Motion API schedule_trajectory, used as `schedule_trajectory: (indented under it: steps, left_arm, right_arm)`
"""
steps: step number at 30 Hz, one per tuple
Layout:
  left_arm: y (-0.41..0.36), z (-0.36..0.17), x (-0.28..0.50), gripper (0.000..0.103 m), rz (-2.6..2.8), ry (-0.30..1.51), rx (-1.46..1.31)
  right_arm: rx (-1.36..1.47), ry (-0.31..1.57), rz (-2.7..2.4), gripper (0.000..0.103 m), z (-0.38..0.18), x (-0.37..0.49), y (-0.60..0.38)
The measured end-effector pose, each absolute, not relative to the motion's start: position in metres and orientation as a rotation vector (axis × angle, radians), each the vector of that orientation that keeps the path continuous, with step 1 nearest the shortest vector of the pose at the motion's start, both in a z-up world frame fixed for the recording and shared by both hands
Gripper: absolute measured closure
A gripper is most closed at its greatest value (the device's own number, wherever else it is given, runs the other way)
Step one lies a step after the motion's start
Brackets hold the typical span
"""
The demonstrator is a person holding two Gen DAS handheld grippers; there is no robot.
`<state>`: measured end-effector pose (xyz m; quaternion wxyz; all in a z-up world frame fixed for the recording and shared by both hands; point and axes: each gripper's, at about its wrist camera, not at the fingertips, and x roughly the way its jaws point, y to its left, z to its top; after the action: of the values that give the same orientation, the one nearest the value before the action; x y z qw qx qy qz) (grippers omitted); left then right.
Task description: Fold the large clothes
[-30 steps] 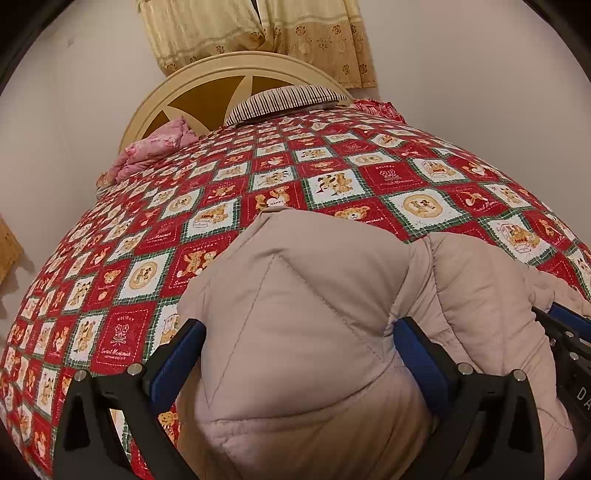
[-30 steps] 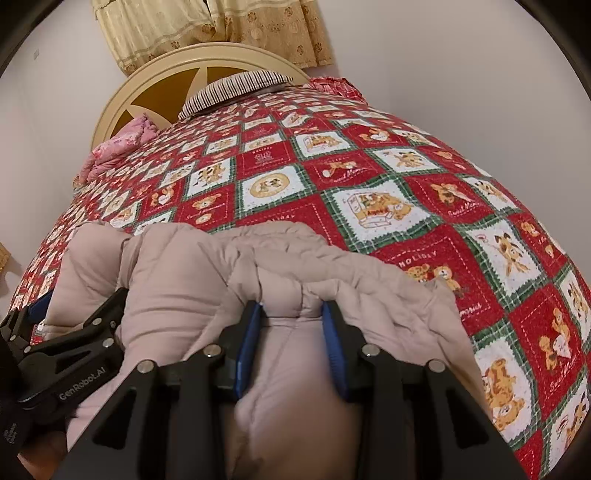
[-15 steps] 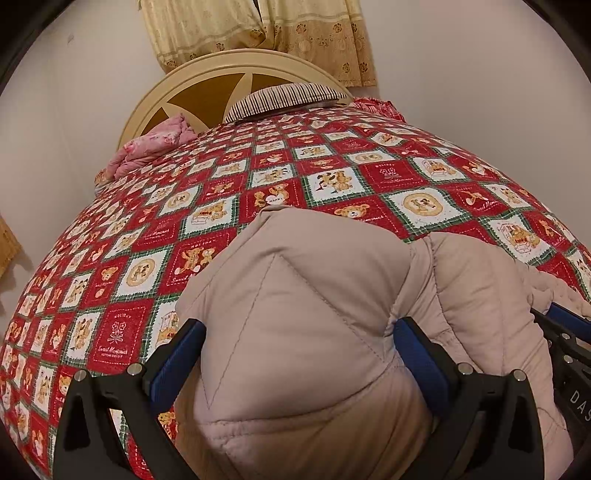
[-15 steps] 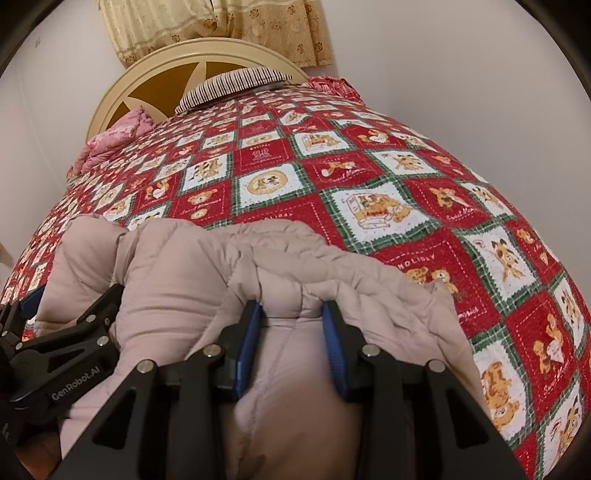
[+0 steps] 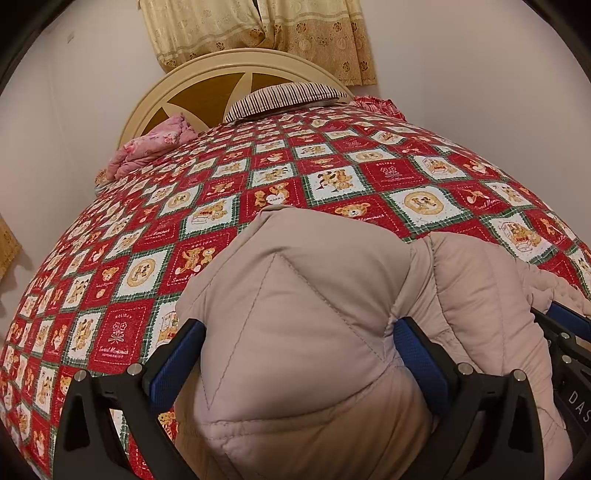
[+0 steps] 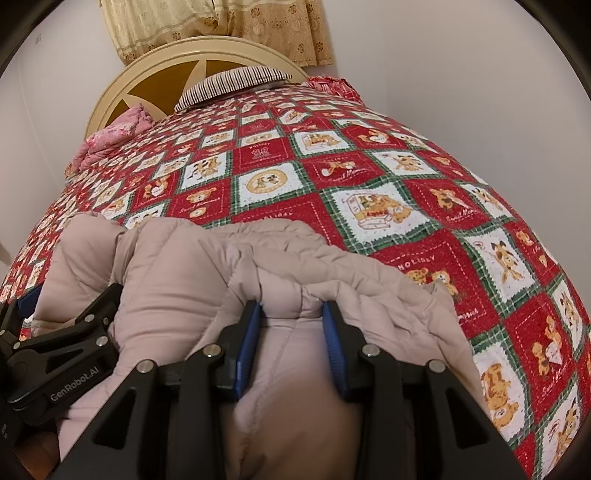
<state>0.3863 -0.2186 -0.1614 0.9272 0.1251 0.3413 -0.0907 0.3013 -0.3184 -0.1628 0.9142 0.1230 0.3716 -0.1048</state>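
Observation:
A bulky beige quilted jacket (image 5: 295, 295) lies bunched at the near edge of the bed; it also shows in the right wrist view (image 6: 192, 266). My left gripper (image 5: 295, 347) has its blue pads wide apart with a thick padded fold of the jacket pressed between them. My right gripper (image 6: 291, 325) is shut on a narrower fold of the jacket. The right gripper shows at the right edge of the left wrist view (image 5: 569, 332), and the left gripper at the left of the right wrist view (image 6: 66, 332).
The bed has a red and green patchwork quilt (image 5: 332, 177) with teddy bear prints. At the head are a cream round headboard (image 5: 207, 81), a striped pillow (image 5: 284, 96) and a pink bundle (image 5: 151, 147). White walls and a yellow curtain (image 5: 258, 29) stand behind.
Both grippers have risen slightly with the jacket; more of the quilt and curtain shows. Neither grip has changed.

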Motion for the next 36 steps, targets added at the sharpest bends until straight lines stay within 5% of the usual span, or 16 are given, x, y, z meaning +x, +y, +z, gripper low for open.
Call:
schedule_trajectory:
  steps: [9, 11, 13, 15, 32, 34, 36]
  left_arm:
    - [-0.210, -0.155, 0.386, 0.001, -0.259, 0.752, 0.240]
    - [-0.187, -0.141, 0.373, 0.001, -0.349, 0.767, 0.172]
    - [-0.154, -0.125, 0.351, 0.001, -0.428, 0.710, 0.082]
    - [-0.128, -0.127, 0.335, 0.001, -0.492, 0.710, 0.059]
    - [-0.117, -0.185, 0.347, 0.001, -0.818, 0.931, -0.306]
    - [-0.120, -0.179, 0.341, 0.010, -0.821, 0.905, -0.292]
    - [-0.123, -0.164, 0.330, 0.028, -0.823, 0.861, -0.243]
  right_arm:
    - [0.257, 0.779, -0.195, 0.064, -0.157, 0.303, -0.321]
    - [0.293, 0.776, -0.125, 0.055, -0.148, 0.296, -0.327]
    - [0.365, 0.733, -0.030, 0.018, -0.128, 0.276, -0.340]
    - [0.392, 0.648, -0.017, 0.000, -0.108, 0.250, -0.357]
    - [0.675, 0.799, 0.286, 0.007, -0.188, 0.259, -0.419]
    - [0.722, 0.802, 0.380, 0.044, -0.189, 0.262, -0.414]
    - [0.744, 0.788, 0.408, 0.060, -0.187, 0.258, -0.408]
